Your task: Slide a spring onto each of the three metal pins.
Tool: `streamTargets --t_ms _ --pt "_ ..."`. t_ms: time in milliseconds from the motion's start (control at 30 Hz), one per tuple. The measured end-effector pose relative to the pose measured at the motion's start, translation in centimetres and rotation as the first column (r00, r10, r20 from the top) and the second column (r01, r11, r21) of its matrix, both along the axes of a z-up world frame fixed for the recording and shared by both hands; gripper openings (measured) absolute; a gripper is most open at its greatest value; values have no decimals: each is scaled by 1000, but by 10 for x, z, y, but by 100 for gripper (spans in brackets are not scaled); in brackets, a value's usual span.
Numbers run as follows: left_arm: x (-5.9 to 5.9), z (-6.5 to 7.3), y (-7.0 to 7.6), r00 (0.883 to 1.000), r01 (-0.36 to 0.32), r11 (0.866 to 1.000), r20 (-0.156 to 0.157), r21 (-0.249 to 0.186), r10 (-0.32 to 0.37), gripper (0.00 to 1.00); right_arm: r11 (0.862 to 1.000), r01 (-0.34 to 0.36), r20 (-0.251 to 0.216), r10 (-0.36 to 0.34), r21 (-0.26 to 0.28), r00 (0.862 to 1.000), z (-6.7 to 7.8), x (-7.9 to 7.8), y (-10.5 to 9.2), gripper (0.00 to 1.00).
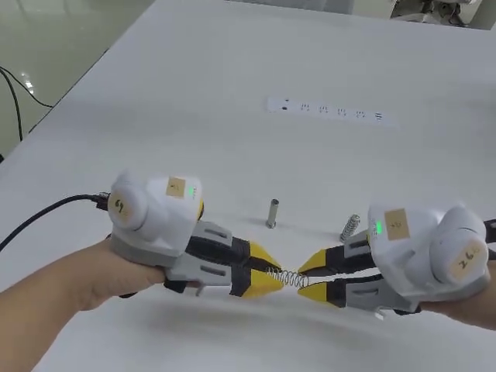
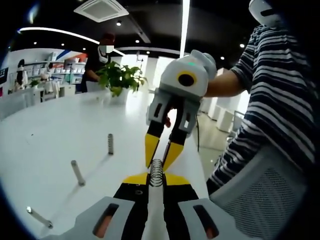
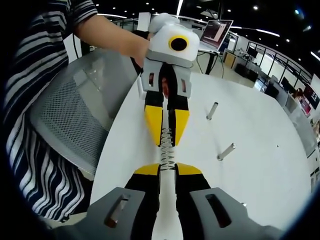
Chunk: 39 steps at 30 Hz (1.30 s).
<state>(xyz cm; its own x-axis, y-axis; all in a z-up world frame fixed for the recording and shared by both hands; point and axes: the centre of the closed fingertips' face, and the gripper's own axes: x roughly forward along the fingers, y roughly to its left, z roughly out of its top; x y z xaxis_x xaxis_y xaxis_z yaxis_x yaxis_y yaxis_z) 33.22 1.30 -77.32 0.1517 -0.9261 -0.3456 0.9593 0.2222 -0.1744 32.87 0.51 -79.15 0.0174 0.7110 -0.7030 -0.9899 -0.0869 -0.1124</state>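
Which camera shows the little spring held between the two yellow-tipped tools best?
The right gripper view: the spring runs lengthwise mid-frame, its coils distinct, between the two pairs of yellow jaws. The left gripper view shows it shorter, partly tucked between jaws. The head view shows it small and side-on.

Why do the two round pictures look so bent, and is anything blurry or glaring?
Head view: straight lines, soft even light, faint shadows under the left gripper and right gripper on the table. Left gripper view: fisheye curves the table edge; the spring is sharp, the ceiling strip light glares. Right gripper view: same bulge, mesh chair bowed.
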Motion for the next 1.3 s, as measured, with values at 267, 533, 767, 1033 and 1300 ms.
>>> streamTargets --t_ms 267,533,767,1033,1300 --pt "1 0 0 1000 -3 1000 -7 -6 3 2 1000 11 -9 -11 12 1000 5 0 -1 7" --pt "2 -5 1 1000 -6 1000 -9 9 6 3 1000 -7 -1 7 27 1000 21 2 0 7" --pt "1 -10 1 1000 -11 999 2 39 11 2 996 5 -46 -1 87 999 31 0 10 7" --pt "1 -12 -1 1000 -19 999 11 44 19 2 985 36 -83 -22 169 996 42 -3 19 7" --pt "1 -8 -6 999 -26 999 23 33 26 2 964 53 -83 -33 259 996 52 -5 30 7"
